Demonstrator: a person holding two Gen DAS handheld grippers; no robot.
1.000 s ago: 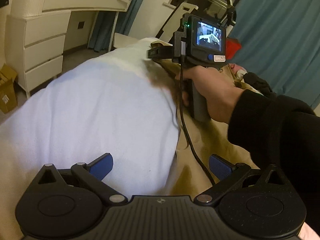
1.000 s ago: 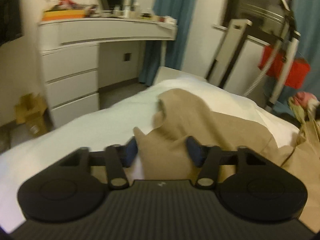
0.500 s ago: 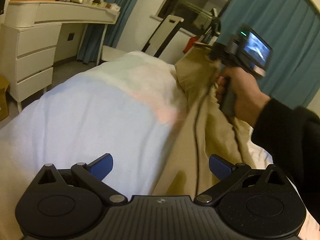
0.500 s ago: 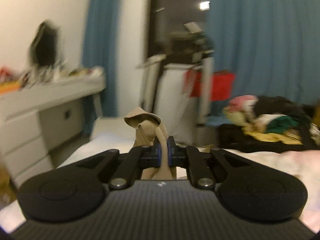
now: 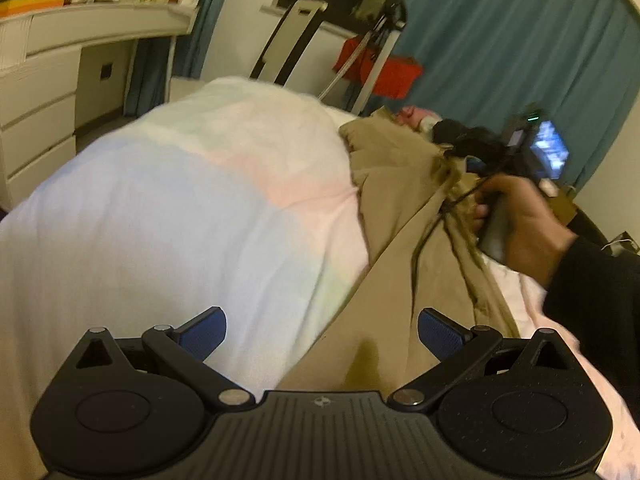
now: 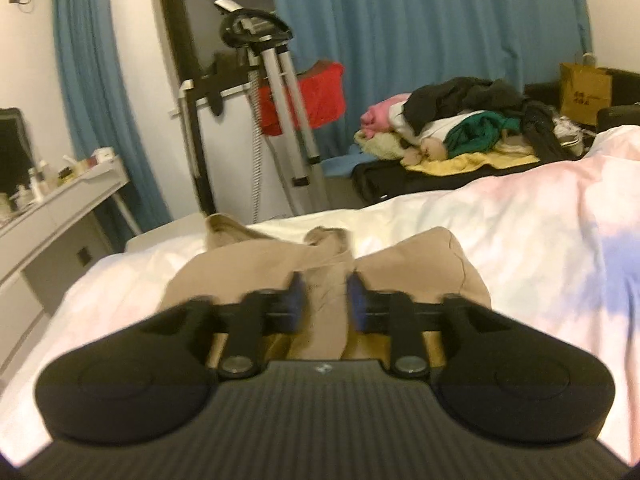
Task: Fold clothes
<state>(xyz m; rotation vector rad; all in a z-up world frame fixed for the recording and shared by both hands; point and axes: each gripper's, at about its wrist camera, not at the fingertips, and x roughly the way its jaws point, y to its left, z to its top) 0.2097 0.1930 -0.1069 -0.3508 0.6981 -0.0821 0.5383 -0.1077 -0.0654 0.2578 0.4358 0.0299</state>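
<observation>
Tan garment [image 5: 400, 216] lies rumpled on the white bed [image 5: 160, 216]. Left hand-held gripper [image 5: 322, 334] is spread wide above it; right hand-held gripper [image 6: 323, 306] is parted around a fold.

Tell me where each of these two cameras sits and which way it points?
Left wrist view: sits on the left gripper, jaws wide open, facing along the white bed cover; shows the right hand with its gripper.
Right wrist view: sits on the right gripper, facing the blue curtains; jaws partly open around tan cloth.
Shared: crumpled tan fabric garment, bed cover, curtains.
</observation>
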